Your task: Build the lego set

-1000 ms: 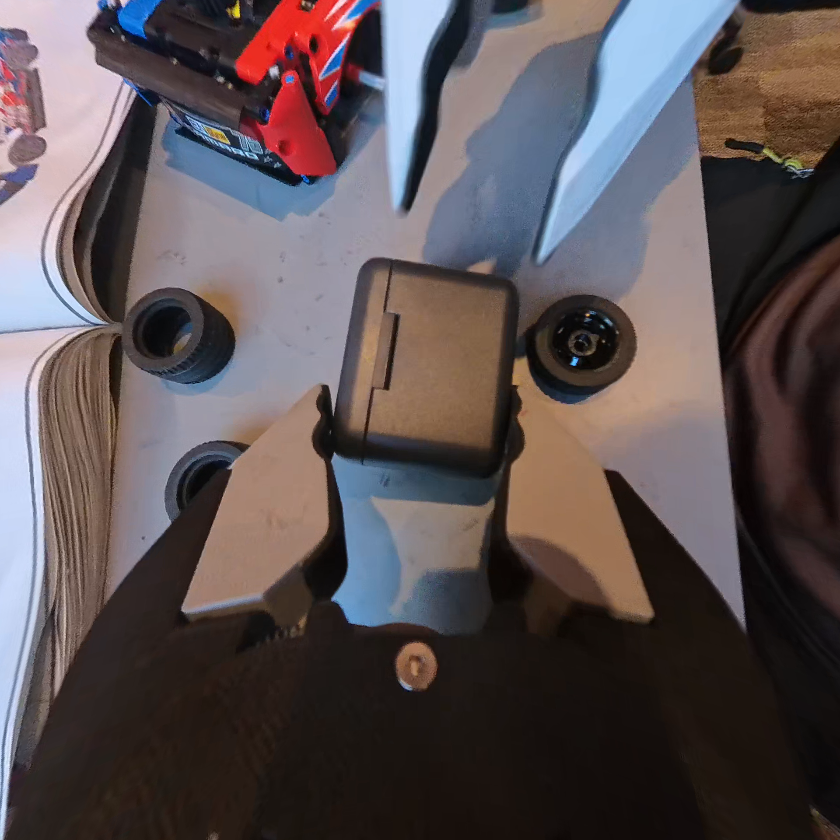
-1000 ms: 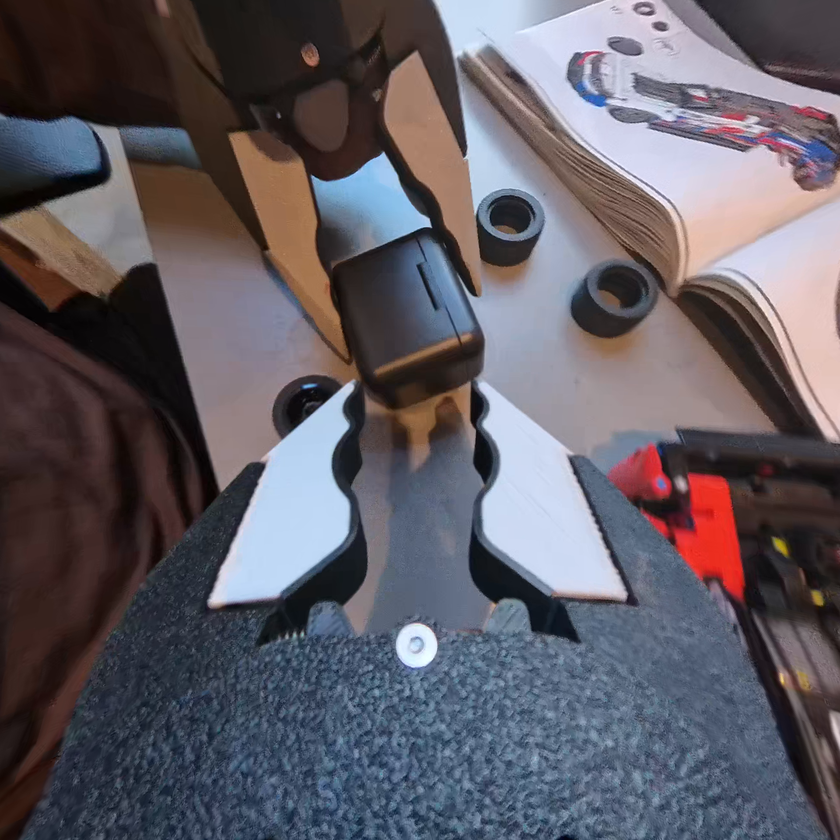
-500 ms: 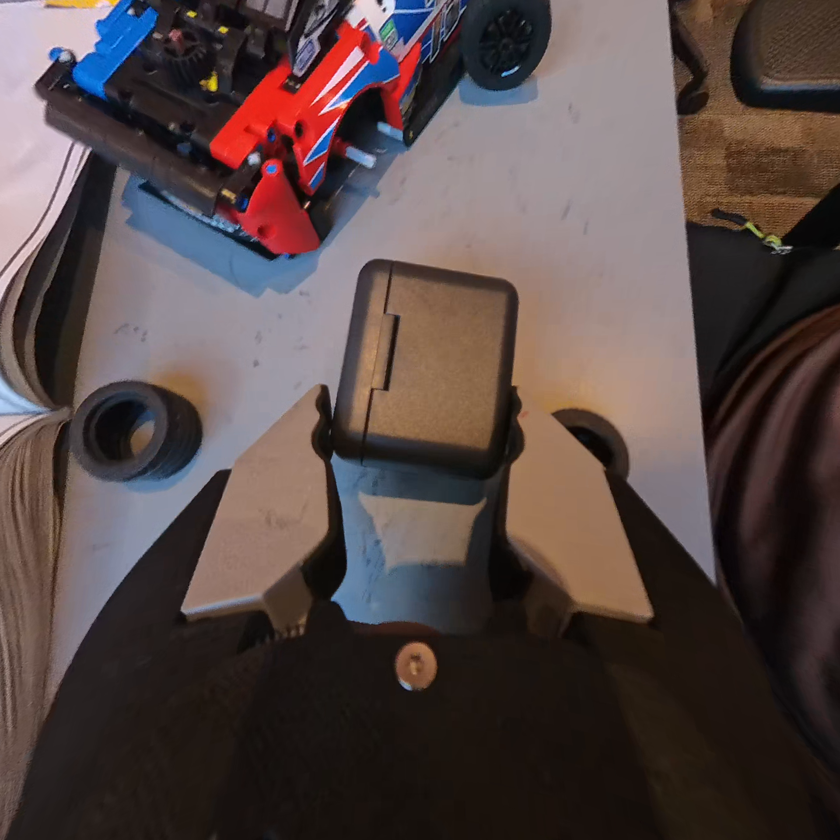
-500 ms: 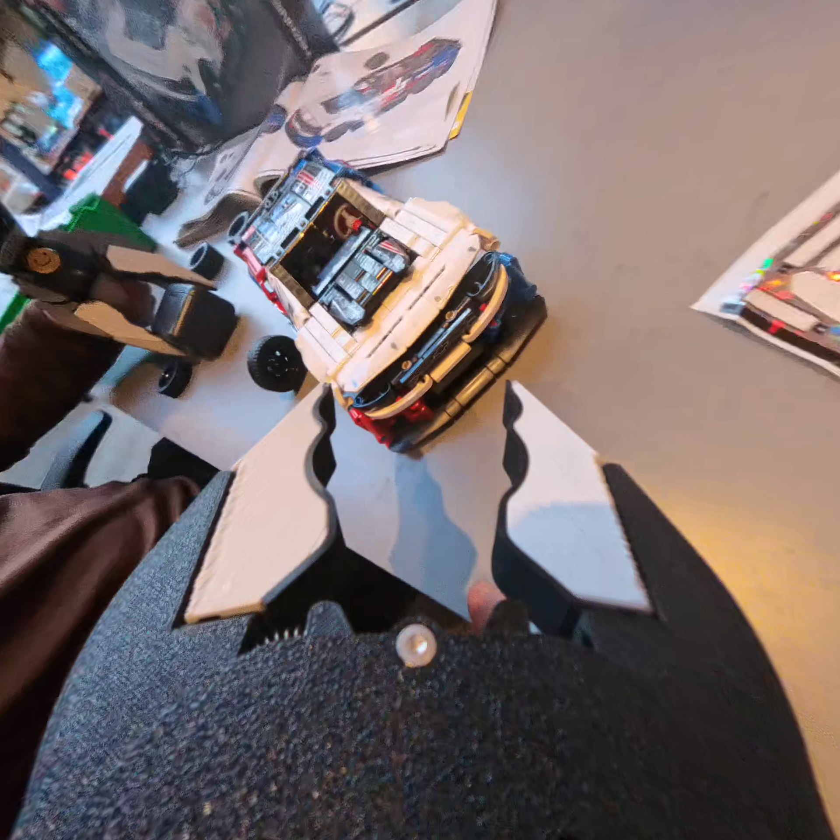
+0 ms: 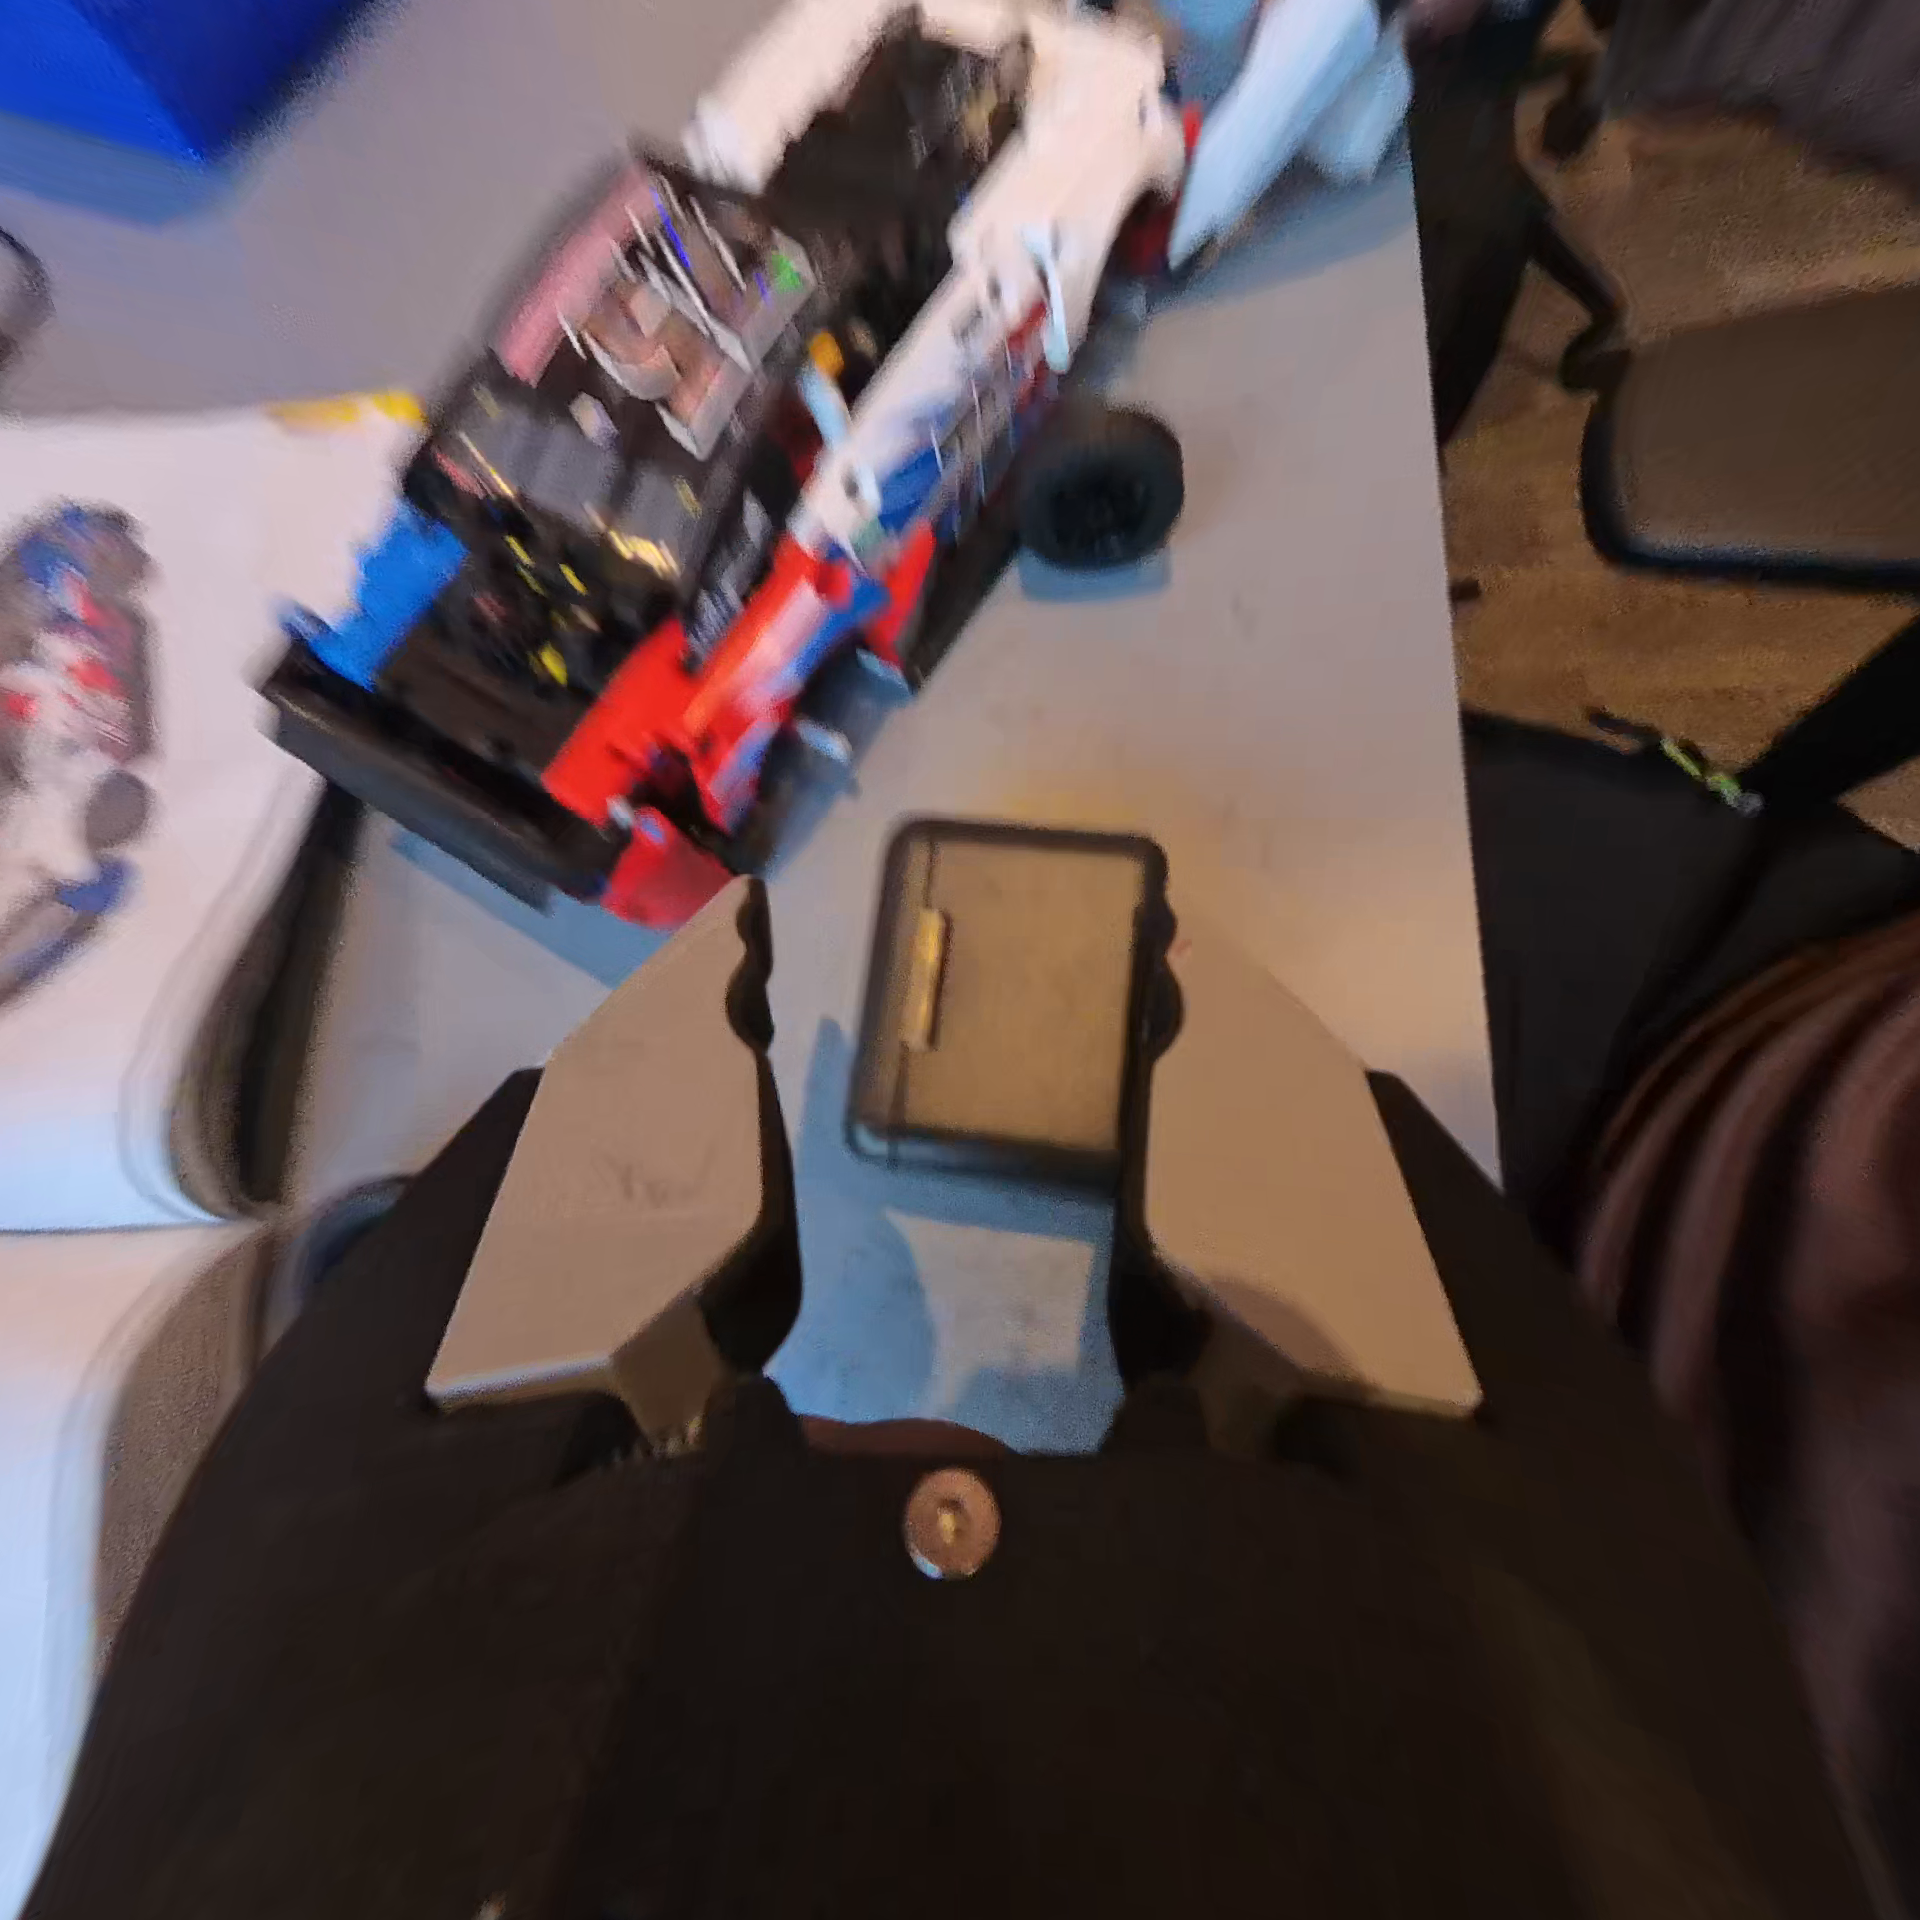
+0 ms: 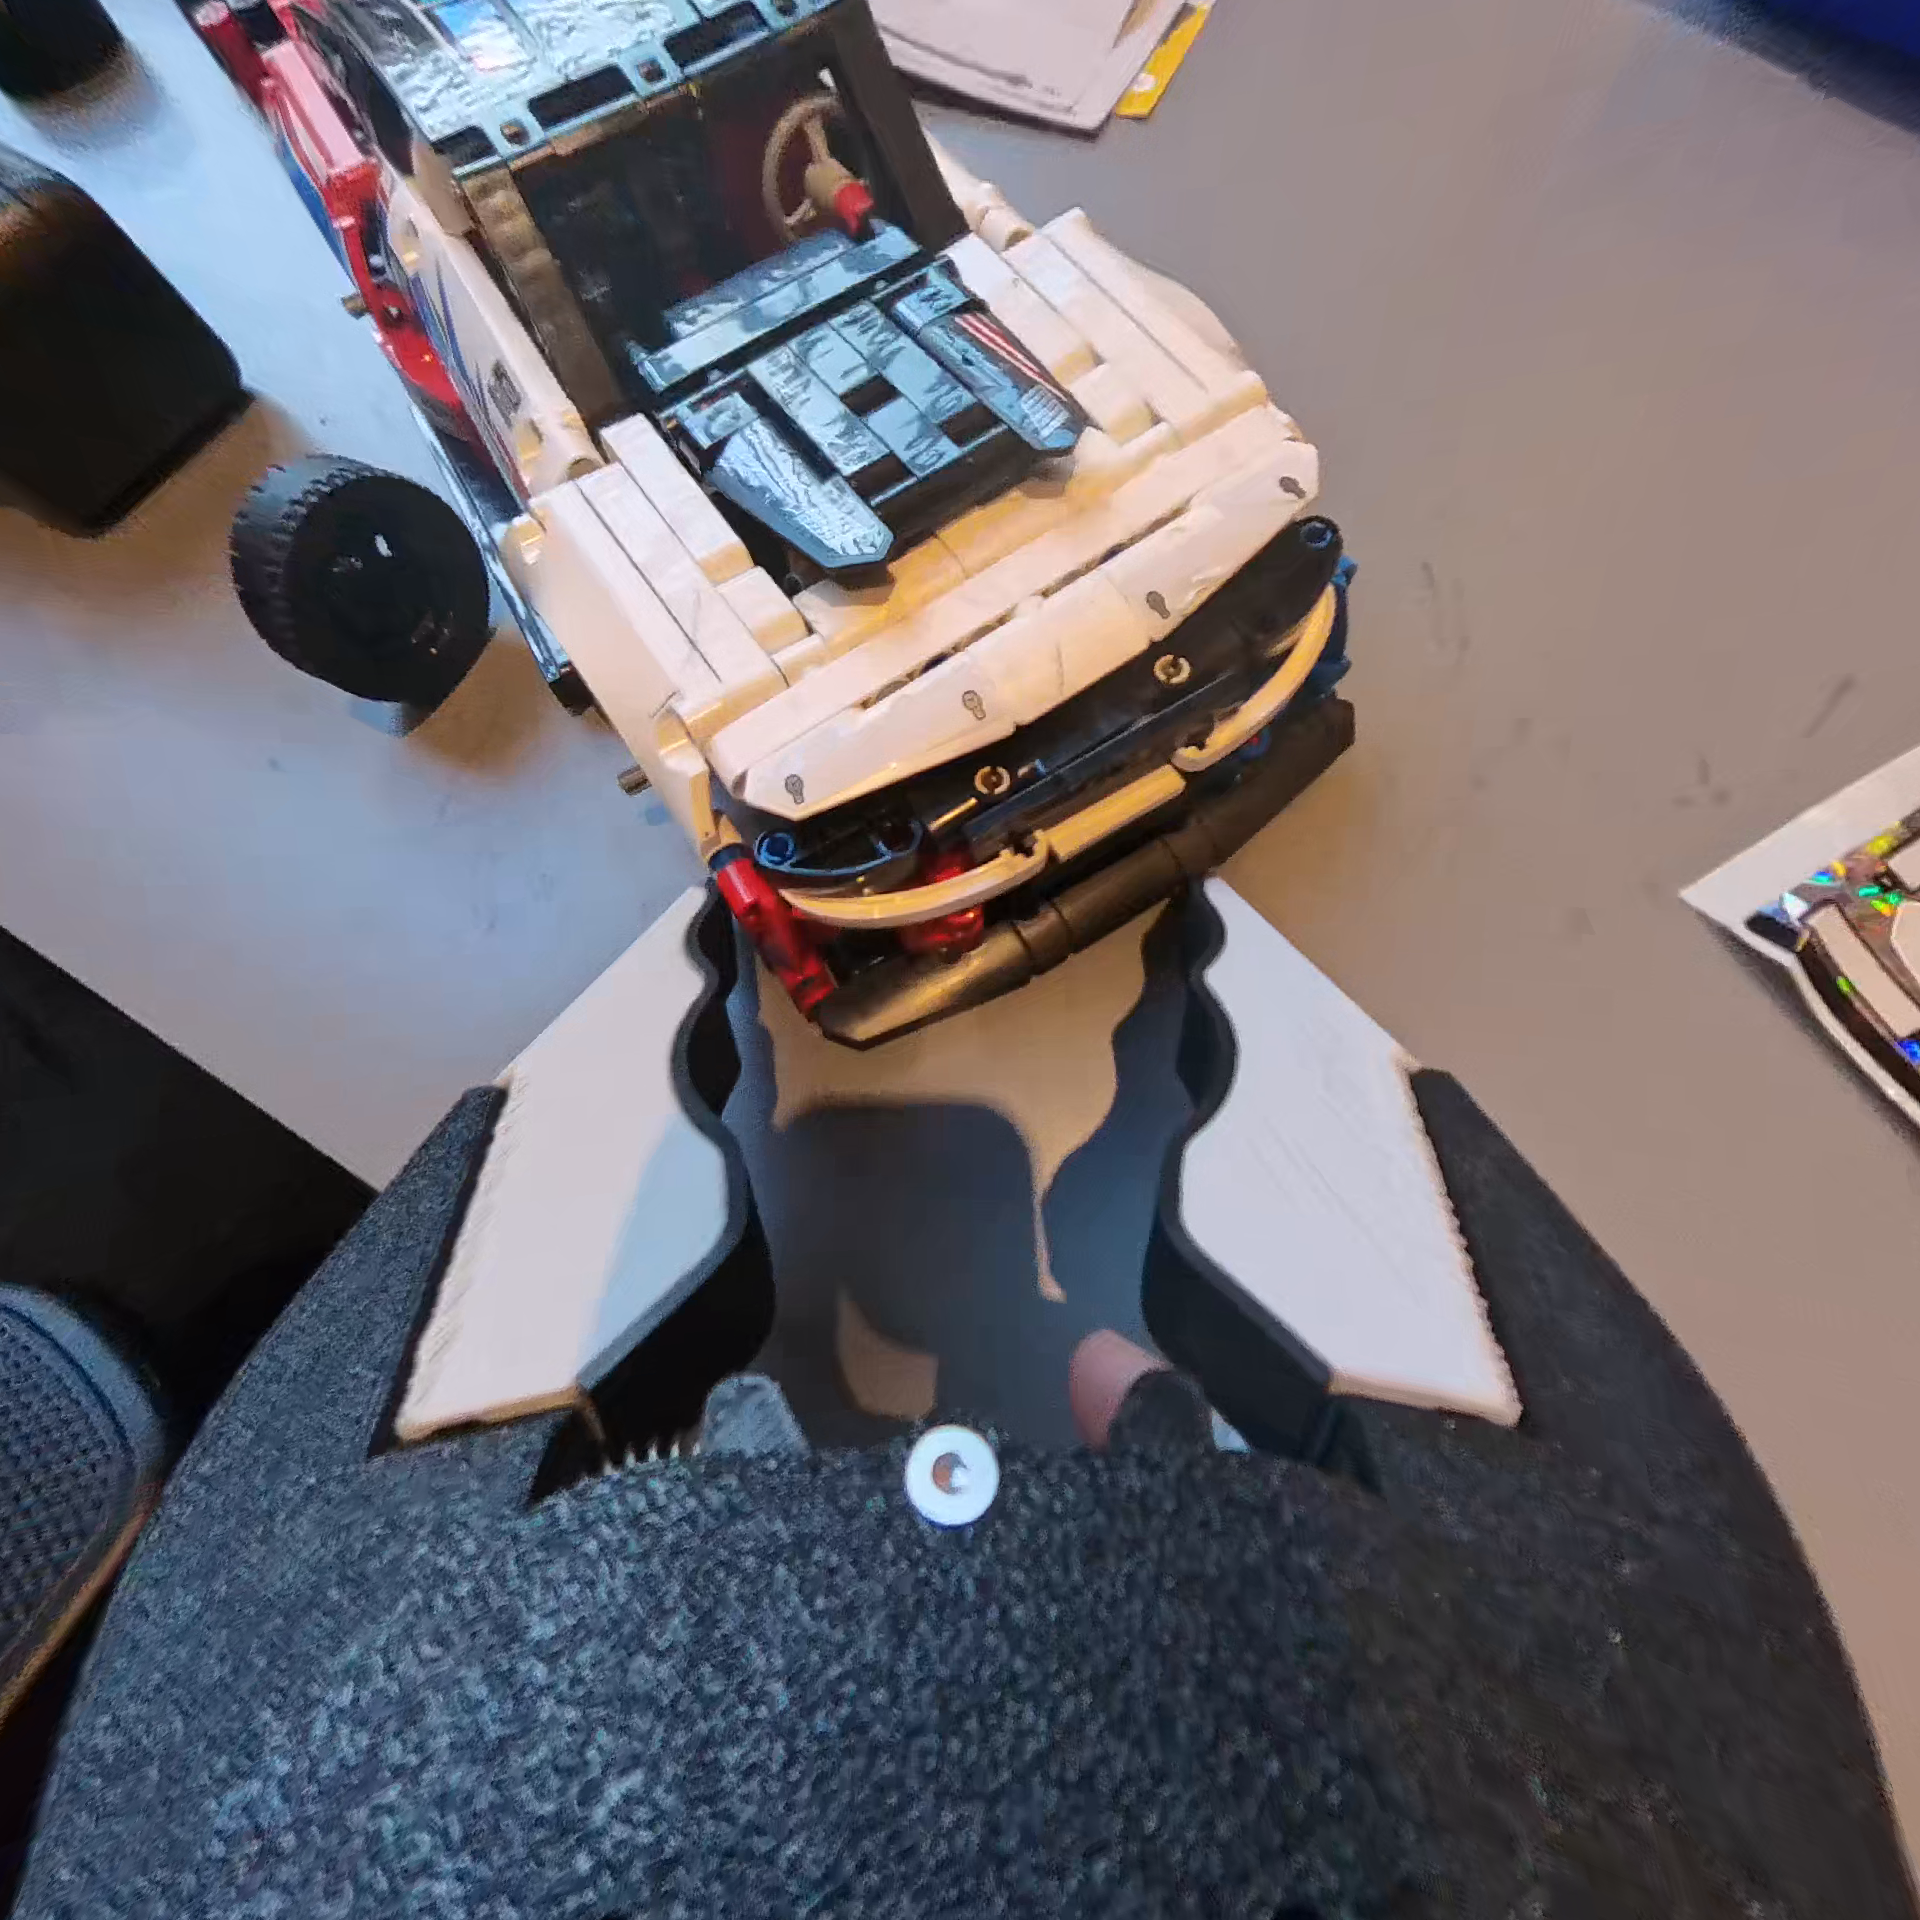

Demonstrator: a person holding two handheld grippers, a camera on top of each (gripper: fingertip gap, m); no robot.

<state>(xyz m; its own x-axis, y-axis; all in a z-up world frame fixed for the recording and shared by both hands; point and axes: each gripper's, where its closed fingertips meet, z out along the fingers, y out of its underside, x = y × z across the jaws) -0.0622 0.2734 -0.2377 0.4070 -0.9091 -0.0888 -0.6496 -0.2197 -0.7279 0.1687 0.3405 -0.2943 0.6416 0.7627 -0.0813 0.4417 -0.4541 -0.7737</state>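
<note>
Left gripper [image 5: 956,935]: the jaws stand spread. The small dark rectangular case with rounded corners [image 5: 1003,997] lies flat on the grey table surface [image 5: 1278,727] between the fingers. It sits against the right finger, with a clear gap to the left finger, so nothing is clamped. The case lies near the right edge of the surface.

Beyond the case, toward the middle of the surface, stands the part-built brick car with a white body, red and blue panels and a black frame [image 5: 727,499]. The left wrist view is motion-blurred. A black rubber tyre on a black rim [image 5: 1101,499] stands at the car's side facing the right edge. An open white instruction booklet [image 5: 125,810] lies along the left edge.

Right gripper [image 6: 956,935]: the jaws stand wide apart and hold nothing. The fingertips flank the car's front bumper, and contact cannot be confirmed. The car [image 6: 894,520] points nose-first at the gripper. The tyre [image 6: 358,592] stands beside its flank. A shiny sticker sheet [image 6: 1849,935] lies at the right of the view.
</note>
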